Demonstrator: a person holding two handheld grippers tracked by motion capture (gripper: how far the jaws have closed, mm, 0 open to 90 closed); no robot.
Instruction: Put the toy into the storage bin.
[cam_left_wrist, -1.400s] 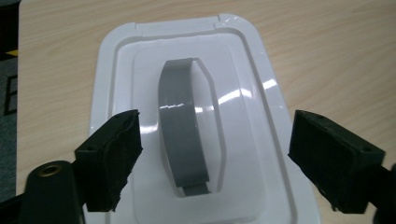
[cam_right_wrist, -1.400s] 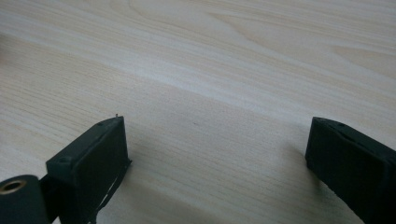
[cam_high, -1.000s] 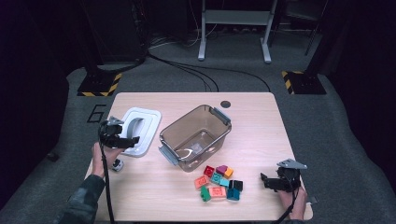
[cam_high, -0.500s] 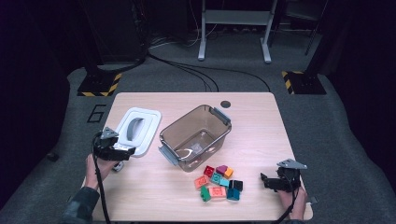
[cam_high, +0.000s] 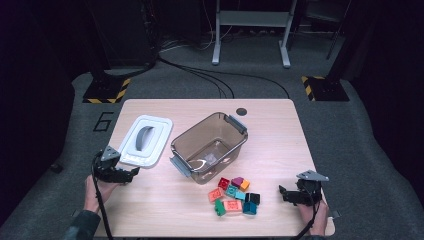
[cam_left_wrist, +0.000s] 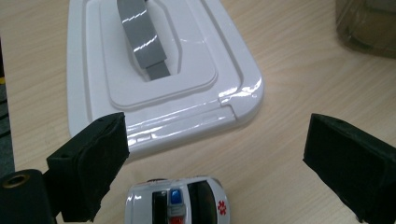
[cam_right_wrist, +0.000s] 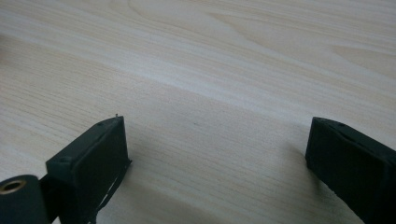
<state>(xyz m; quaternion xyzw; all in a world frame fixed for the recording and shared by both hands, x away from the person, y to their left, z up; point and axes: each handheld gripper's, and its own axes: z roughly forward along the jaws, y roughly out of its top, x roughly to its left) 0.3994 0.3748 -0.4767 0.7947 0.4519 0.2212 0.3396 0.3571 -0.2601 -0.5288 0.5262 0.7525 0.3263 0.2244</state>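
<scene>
Your left gripper's fingers stand wide apart and have just been opening further; the toy car sits on the table low between them, nearer the left pad, and neither pad presses on it, so the car is released. It is white with a blue light on its roof and red marks on its side, and in the left gripper view only its front half is in frame at the bottom edge. Just beyond the car lies the white lid with its grey handle, flat on the wood; the car is just beside the lid's near rim, though you cannot tell whether they touch. In the high view your left gripper rests at the table's near left, by the lid's near corner.

Your right gripper's fingers are likewise released, with bare wood between them; in the high view it sits at the near right, well apart from the car. The clear tub stands open mid-table, and the coloured blocks lie clustered in front of it, between your two hands but nearer your right.
</scene>
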